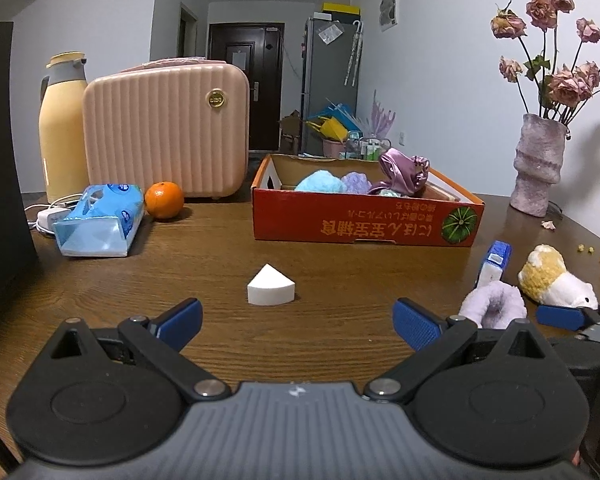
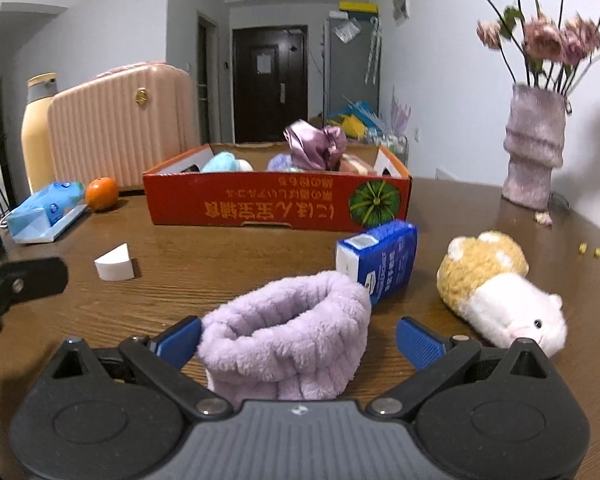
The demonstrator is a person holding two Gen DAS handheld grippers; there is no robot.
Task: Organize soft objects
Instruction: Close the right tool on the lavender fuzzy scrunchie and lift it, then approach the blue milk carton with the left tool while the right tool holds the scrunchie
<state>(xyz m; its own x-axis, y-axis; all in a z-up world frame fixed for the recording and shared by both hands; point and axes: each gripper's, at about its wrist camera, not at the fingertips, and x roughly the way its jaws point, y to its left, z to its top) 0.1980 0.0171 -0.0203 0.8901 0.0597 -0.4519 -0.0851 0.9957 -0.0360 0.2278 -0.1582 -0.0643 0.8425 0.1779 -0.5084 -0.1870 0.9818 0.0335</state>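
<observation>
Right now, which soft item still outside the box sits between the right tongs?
The purple fluffy band: it lies between the open right tongs. The hamster plush and white sponge wedge lie off to the sides.

The desk [image 2: 220,272] is brown wood with visible grain and a soft sheen; the lilac band [image 2: 288,340] on it is thick fluffy plush, the hamster toy [image 2: 496,292] woolly. The red box [image 2: 276,204] near the far edge is matt printed cardboard, and the white wedge [image 1: 271,285] looks like smooth matt foam
</observation>
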